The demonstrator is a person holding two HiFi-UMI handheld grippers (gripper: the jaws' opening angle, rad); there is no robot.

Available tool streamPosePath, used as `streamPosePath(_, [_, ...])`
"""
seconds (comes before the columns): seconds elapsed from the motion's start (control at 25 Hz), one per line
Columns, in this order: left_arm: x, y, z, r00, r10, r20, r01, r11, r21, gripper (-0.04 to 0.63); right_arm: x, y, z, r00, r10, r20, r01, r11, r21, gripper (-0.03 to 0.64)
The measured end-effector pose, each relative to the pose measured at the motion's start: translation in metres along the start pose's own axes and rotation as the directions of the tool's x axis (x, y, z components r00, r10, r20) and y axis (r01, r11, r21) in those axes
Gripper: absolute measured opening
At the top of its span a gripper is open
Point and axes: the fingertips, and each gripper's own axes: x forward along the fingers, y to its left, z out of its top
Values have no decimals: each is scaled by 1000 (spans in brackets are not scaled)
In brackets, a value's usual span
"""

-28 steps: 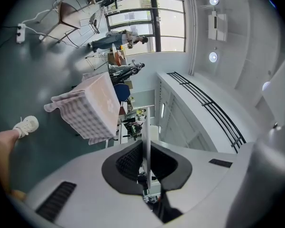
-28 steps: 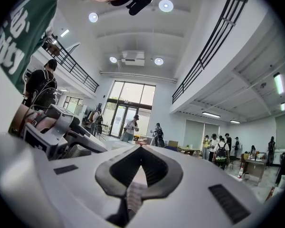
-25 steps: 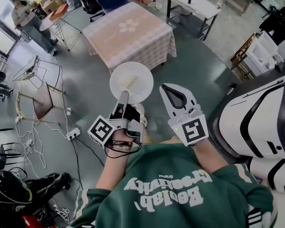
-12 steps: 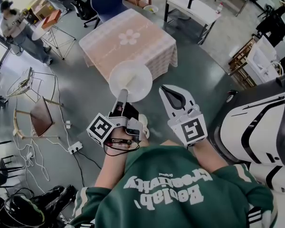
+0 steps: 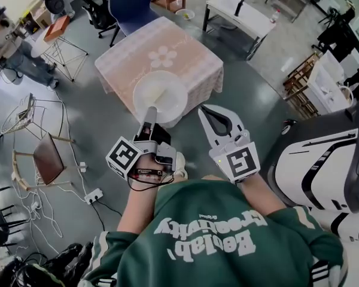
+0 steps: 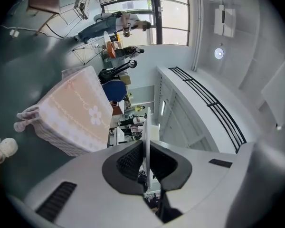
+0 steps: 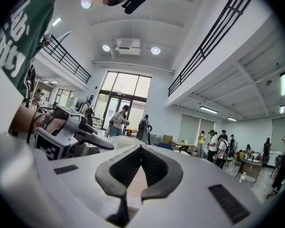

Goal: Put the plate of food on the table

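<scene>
**Plate carried up to the table**

Since a second ago the pink-clothed table (image 5: pixel 179 46) has drawn closer. The white plate (image 5: pixel 145 89), which was then over the grey floor (image 5: pixel 96 118), now overlaps the table's near edge in the head view. The left tongs (image 5: pixel 151 113) are clamped on the plate's near rim and hold it up in the air. The left gripper view shows that rim edge-on between the pads (image 6: pixel 130 160). A pale bit of food (image 5: pixel 162 95) lies on the plate. The right tongs (image 5: pixel 204 109), just right of the plate, are closed together with nothing between them.
</scene>
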Motion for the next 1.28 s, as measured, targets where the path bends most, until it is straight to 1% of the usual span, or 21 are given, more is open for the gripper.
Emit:
streamPosePath(0.24, [33, 4, 29, 1000, -9, -19, 9, 1000, -4, 28, 41, -7, 0, 1000, -6, -3, 6, 1000, 5, 15])
streamPosePath(0.56, [72, 4, 50, 999, -16, -38, 16, 1000, 3, 28, 80, -29, -3, 1000, -31, -3, 31, 999, 12, 15])
streamPosePath(0.84, [102, 15, 67, 998, -3, -70, 3, 1000, -3, 28, 116, -42, -11, 998, -57, -17, 58, 998, 20, 15])
streamPosePath(1.0, [116, 18, 72, 996, -6, -83, 6, 1000, 1, 28, 126, -48, -16, 997, -68, -23, 69, 997, 18, 15])
streamPosePath(1.16, [124, 24, 80, 996, 9, -88, -7, 1000, 26, 28, 131, -51, -23, 996, -76, -40, 77, 996, 35, 15])
streamPosePath(1.28, [128, 27, 83, 996, 15, -89, -12, 1000, 29, 28, 135, -54, -29, 995, -77, -56, 80, 996, 47, 15])
